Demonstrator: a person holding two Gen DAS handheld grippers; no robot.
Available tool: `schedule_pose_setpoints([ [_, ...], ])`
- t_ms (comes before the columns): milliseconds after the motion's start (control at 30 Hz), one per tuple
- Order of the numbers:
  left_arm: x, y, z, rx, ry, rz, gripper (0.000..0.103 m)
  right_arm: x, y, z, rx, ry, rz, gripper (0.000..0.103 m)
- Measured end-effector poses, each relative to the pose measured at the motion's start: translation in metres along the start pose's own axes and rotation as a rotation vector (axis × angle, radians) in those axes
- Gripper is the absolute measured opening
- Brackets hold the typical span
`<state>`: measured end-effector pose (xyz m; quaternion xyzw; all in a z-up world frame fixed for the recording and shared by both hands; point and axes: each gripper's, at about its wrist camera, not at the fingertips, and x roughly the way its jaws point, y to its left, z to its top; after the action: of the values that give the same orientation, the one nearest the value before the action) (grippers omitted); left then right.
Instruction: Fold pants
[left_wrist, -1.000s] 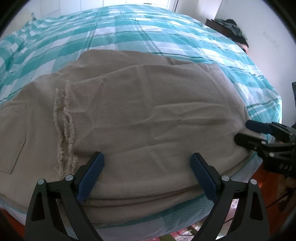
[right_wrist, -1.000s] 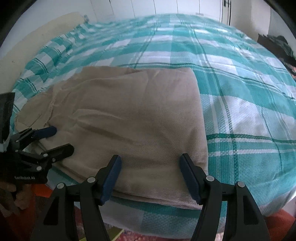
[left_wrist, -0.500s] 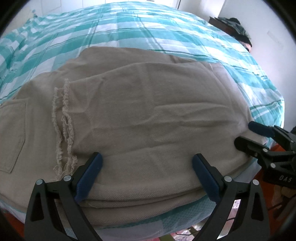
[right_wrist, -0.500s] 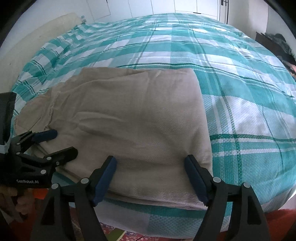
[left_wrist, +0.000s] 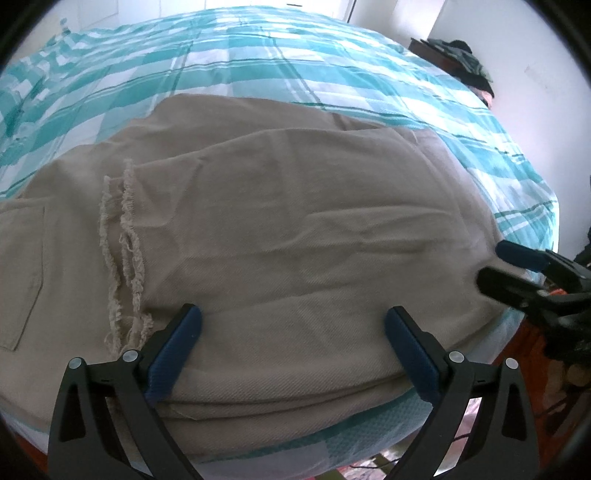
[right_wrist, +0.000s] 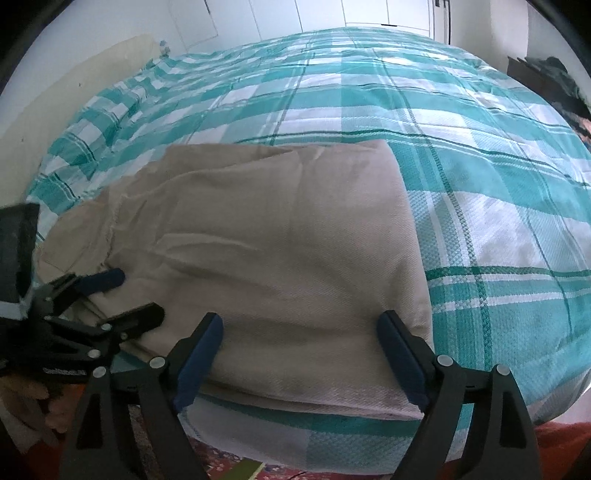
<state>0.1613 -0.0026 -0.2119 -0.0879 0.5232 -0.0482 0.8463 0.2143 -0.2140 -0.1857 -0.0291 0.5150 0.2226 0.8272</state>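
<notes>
Beige pants (left_wrist: 280, 229) lie folded in layers at the near edge of the bed, frayed hems (left_wrist: 122, 254) on top at the left and a back pocket (left_wrist: 18, 273) at the far left. My left gripper (left_wrist: 291, 325) is open, its fingers over the near edge of the pants. My right gripper (right_wrist: 299, 332) is open over the near right corner of the pants (right_wrist: 280, 236). Each gripper shows in the other's view: the right one (left_wrist: 498, 262) at the pants' right end, the left one (right_wrist: 136, 295) at the left.
The bed carries a teal and white checked cover (right_wrist: 424, 122). Dark clothes (left_wrist: 461, 55) lie on furniture by the right wall. Red floor and patterned rug (right_wrist: 229, 461) show below the bed edge. White cupboard doors (right_wrist: 369, 14) stand beyond the bed.
Both grippers have moved slightly forward and up over the near edge of the pants. Both stayed open. The pants have not moved.
</notes>
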Motion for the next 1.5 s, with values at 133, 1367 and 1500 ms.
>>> schedule_pose_setpoints([
  [133,0.001,0.001,0.002,-0.007,0.008,-0.006,0.101,-0.019,-0.011,0.006,0.069,-0.027,0.059,0.085],
  [1367,-0.116,0.050,-0.037,-0.151,-0.069,0.084,0.088,-0.028,0.024,0.002,0.035,-0.046,0.053,0.079],
  [1500,-0.144,0.103,-0.017,-0.283,-0.176,0.102,0.096,-0.018,0.031,0.000,-0.023,-0.051,0.013,0.079],
])
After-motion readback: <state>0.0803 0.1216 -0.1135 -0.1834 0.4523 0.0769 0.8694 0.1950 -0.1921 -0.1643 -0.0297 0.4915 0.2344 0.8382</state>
